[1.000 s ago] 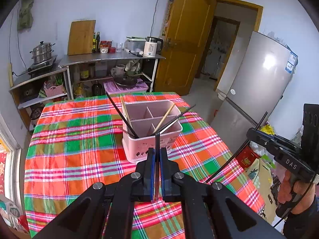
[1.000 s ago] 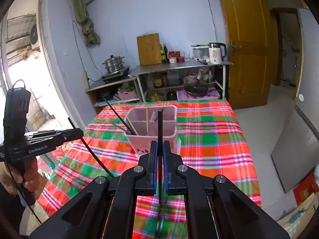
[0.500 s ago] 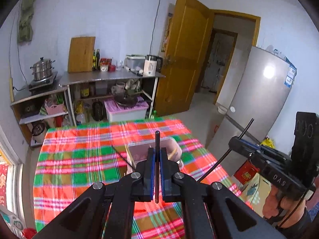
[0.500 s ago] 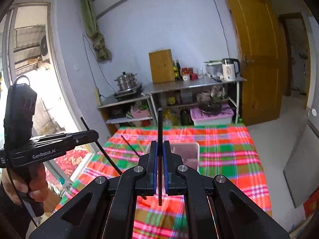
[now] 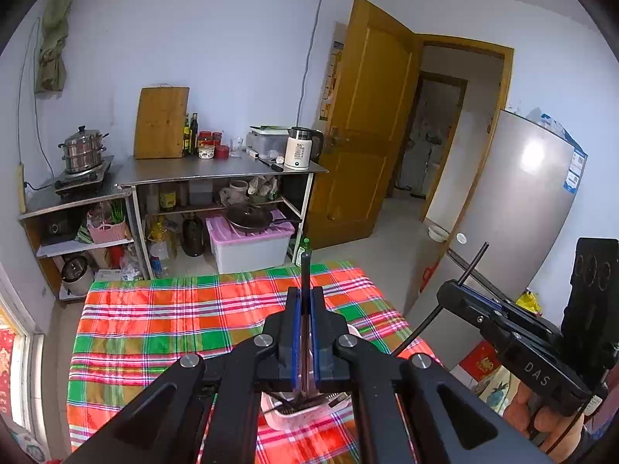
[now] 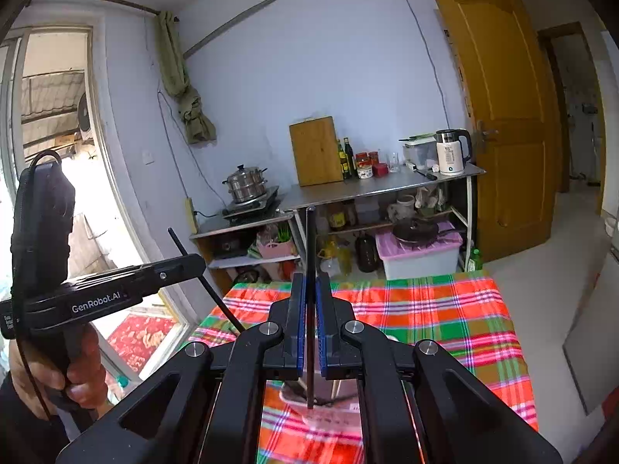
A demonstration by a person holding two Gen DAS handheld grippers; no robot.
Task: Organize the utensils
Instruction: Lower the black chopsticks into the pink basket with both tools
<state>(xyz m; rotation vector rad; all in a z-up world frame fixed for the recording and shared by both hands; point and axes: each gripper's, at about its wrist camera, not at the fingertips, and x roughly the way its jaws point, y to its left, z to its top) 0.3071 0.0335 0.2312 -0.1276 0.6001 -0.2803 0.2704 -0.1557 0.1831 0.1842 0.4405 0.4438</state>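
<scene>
My left gripper (image 5: 305,309) is shut on a black chopstick (image 5: 305,270) that stands up between its blue pads. My right gripper (image 6: 309,294) is shut on another black chopstick (image 6: 310,247). A pink utensil holder (image 5: 305,411) sits on the plaid tablecloth (image 5: 162,324), mostly hidden under my left gripper; dark chopsticks stick out of it. It also shows below my right gripper in the right wrist view (image 6: 329,406). Both grippers are held high above the holder. Each gripper shows in the other's view, the right gripper (image 5: 460,290) and the left gripper (image 6: 185,263).
A metal shelf (image 5: 216,170) with a kettle, jars and a cutting board stands behind the table. A steamer pot (image 5: 83,149) sits at the left. A wooden door (image 5: 367,123) and a grey fridge (image 5: 514,208) are to the right. A window (image 6: 46,162) is on the left.
Both grippers have risen and tilted up with their chopsticks. The pink holder has dropped from the middle of each view to the bottom, under the fingers.
</scene>
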